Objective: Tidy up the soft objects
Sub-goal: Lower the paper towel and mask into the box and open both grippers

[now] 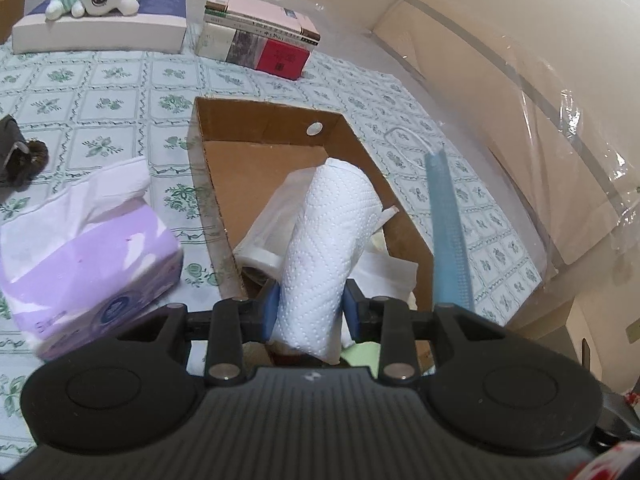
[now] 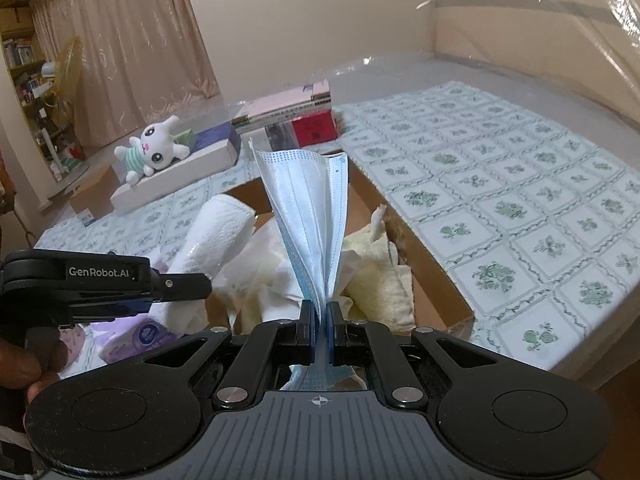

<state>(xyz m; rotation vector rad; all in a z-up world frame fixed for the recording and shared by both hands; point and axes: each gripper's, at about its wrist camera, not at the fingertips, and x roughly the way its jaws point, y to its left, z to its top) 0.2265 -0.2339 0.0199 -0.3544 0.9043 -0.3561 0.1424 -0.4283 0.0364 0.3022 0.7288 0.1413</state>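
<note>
Clutter crowded the cardboard box [image 1: 224, 184] where the left gripper [image 1: 310, 308] clamped a paper towel roll [image 1: 328, 232] and the right gripper [image 2: 320, 332] pinched a blue face mask [image 2: 308, 216], tissue pack [image 1: 80, 256] just beside.

- Cream walls [image 2: 304, 20] are enclosing the room.
- A peach curtain [image 2: 120, 52] is hanging at the far left.
- Crowded shelves [image 2: 24, 60] are standing beside it.
- A green-patterned tablecloth [image 2: 520, 200] is lying under clear plastic.

Dark object [image 1: 18, 152] cut off left.
</note>
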